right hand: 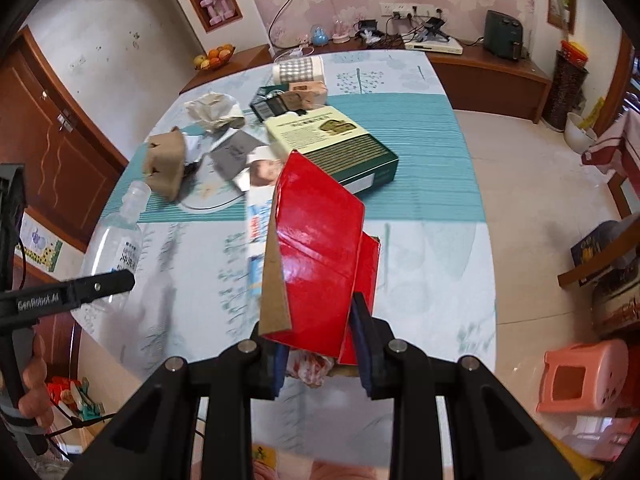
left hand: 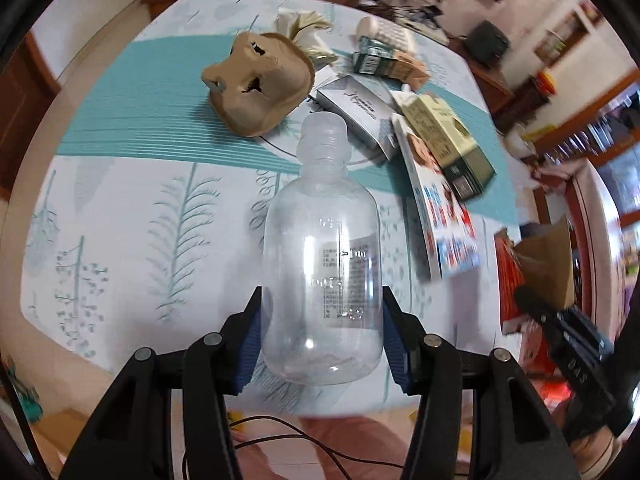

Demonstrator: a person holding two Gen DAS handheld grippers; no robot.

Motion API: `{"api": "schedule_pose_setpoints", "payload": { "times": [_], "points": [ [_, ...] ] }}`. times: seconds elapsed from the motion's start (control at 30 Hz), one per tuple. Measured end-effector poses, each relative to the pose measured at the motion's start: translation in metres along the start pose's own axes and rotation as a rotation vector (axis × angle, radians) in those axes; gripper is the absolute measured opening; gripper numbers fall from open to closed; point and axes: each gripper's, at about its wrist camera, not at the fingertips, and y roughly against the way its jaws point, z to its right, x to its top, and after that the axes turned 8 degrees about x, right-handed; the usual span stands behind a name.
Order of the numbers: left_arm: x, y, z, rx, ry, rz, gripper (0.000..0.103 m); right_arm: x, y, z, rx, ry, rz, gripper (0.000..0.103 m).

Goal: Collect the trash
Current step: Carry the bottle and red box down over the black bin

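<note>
Two items are in your grip, the rest uncollected. Left wrist view: your left gripper [left hand: 322, 336] clamps the clear, empty plastic bottle [left hand: 322, 264] above the leaf-print tablecloth [left hand: 120, 208]; a brown pulp egg carton [left hand: 258, 84] and printed cardboard boxes [left hand: 448, 144] remain. Right wrist view: your right gripper [right hand: 322, 354] pinches a flattened red cardboard box [right hand: 320, 256]; crumpled paper [right hand: 214, 110] remains.

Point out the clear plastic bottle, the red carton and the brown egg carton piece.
clear plastic bottle [left hand: 322, 280]: left wrist view, mid-body by the printed label.
red carton [right hand: 320, 248]: right wrist view, glossy front panel.
brown egg carton piece [left hand: 260, 84]: left wrist view, middle of its domed top.
</note>
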Motion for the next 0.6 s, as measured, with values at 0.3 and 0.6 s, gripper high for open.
{"api": "schedule_pose_setpoints", "payload": {
  "times": [0.3,0.6],
  "points": [
    [-0.078,0.053,-0.045,-0.081,-0.248,0.049,0.052,-0.081,0.033,-0.078,-0.034,-0.087,0.063,0.028],
    [-0.148,0.057,-0.08,-0.112,-0.393,-0.007,0.052,-0.168,0.032,-0.137,-0.026,-0.163,0.013,0.028]
  ]
}}
